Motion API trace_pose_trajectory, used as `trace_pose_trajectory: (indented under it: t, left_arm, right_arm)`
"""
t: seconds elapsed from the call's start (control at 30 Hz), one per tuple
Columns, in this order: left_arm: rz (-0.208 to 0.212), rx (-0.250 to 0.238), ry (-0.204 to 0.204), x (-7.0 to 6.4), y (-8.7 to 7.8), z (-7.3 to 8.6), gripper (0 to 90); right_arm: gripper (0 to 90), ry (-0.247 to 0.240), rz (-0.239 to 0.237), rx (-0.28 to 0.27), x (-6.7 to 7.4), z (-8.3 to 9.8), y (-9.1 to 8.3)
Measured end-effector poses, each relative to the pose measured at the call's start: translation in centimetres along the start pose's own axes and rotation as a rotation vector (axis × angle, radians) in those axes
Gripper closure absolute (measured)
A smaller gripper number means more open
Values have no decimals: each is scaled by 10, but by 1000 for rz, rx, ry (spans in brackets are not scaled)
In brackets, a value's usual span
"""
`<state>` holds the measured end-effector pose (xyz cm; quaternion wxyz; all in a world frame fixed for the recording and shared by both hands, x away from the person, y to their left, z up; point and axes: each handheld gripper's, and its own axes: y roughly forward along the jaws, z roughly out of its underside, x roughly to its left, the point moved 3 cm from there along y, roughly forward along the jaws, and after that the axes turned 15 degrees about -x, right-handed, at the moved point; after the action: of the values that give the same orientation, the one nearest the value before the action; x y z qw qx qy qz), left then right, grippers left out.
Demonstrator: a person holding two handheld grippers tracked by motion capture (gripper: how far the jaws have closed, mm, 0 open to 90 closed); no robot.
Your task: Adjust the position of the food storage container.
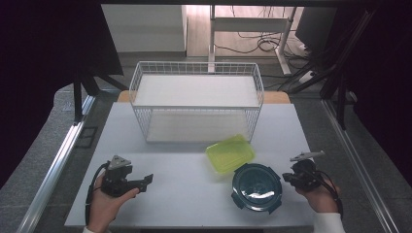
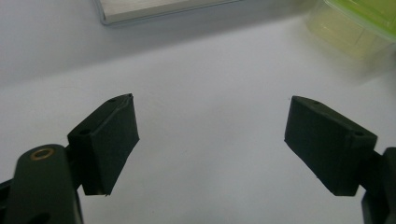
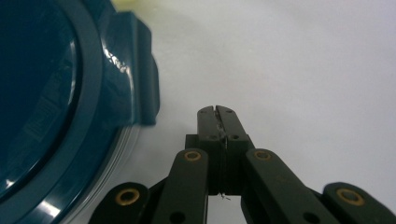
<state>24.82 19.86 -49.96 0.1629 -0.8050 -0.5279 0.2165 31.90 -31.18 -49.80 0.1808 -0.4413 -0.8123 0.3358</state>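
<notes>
Two grippers poised at white table [image 1: 184,194], nothing yet lifted. Left gripper [image 1: 145,180] rests near front edge, jaws spread wide, empty. Centre: wire basket [image 1: 197,99] at back, empty; yellow-green container [image 1: 230,153] in front of it, touching round teal-lidded container [image 1: 256,187]. Right gripper [image 1: 287,177] just beside teal lid's clip, jaws pressed together on nothing. Both containers apparently still to be moved.

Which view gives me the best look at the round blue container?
The high view: the whole round blue container sits beside the shut right gripper. The right gripper view has its rim and one latch close up; the left gripper view catches the yellow-green box instead.
</notes>
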Motion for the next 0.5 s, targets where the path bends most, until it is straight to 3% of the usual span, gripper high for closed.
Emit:
trace_pose_trajectory:
  t: [0.1,0.17,0.5]
  left_arm:
    - [-4,-8,-2,0,-1,-1,170]
    - [-17,-24,-11,4,-3,-2,174]
    - [-15,-36,-24,6,-5,-2,180]
  right_arm:
    - [889,-17,-42,12,4,0,4]
    - [890,-44,-102,5,9,-1,7]
    - [892,-60,-81,5,16,1,4]
